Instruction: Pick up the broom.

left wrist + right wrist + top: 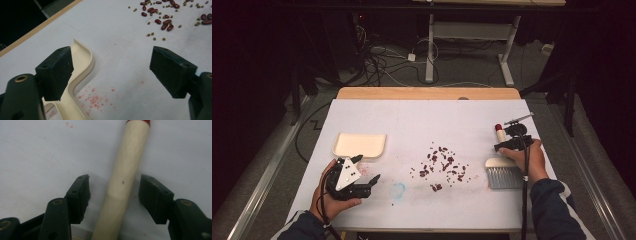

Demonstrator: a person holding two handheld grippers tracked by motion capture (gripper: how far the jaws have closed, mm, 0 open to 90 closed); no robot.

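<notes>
At the right of the high view, the right gripper (507, 141) sits over the pale wooden handle with a red-painted end (500, 133) of a small hand brush with grey bristles (504, 177), which lies flat on the white sheet-covered table (412, 117) with its bristles toward the lower right of the frame and the handle running up from them. In the right gripper view the handle (122, 182) runs up the middle of the frame, squarely between the two black jaws, which stand narrowed on either side of it with a thin gap left on each side, so the pads do not yet press the wood; that straddle looks meant for a grasp across the handle, so the brush could be lifted and swung. Dark red kidney beans mixed with small green beans (442, 165) lie scattered in the middle of the high view, apart from both tools, seemingly the mess the brush is meant to sweep. At lower left of that view the left gripper (367, 182) rests low by the cream plastic dustpan-like tray with a raised rim (359, 145). In the left gripper view its jaws stand wide with nothing between them, the tray's curved rim (87, 65) just beside the left-hand jaw, probably waiting to take the tray as a catcher.
</notes>
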